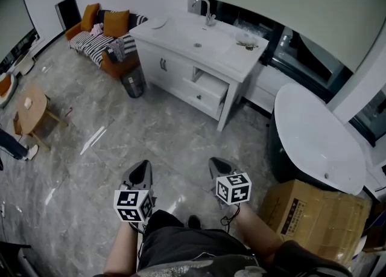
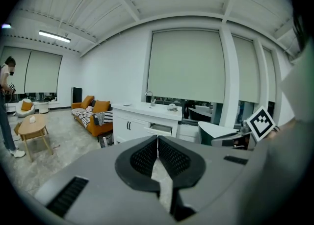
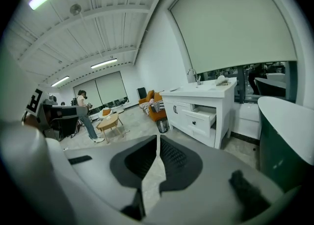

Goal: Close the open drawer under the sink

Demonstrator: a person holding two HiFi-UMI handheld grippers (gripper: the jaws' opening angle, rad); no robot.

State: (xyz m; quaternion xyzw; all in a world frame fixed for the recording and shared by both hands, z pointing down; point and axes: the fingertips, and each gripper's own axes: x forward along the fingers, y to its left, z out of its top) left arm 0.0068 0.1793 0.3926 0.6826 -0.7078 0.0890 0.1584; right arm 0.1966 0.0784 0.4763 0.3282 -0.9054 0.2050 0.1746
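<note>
I have both tools closed and empty: the left gripper (image 1: 143, 167) and the right gripper (image 1: 218, 163) each show their jaws pressed together with nothing between them. The open drawer (image 1: 208, 91) sticks out of the white vanity (image 1: 172, 64) below the sink (image 1: 196, 43), at the vanity's right end, well apart from both grippers and almost straight ahead of the right one, which I judge the nearer. Its front faces me, so closing it calls for a push straight away from me, into the vanity.
</note>
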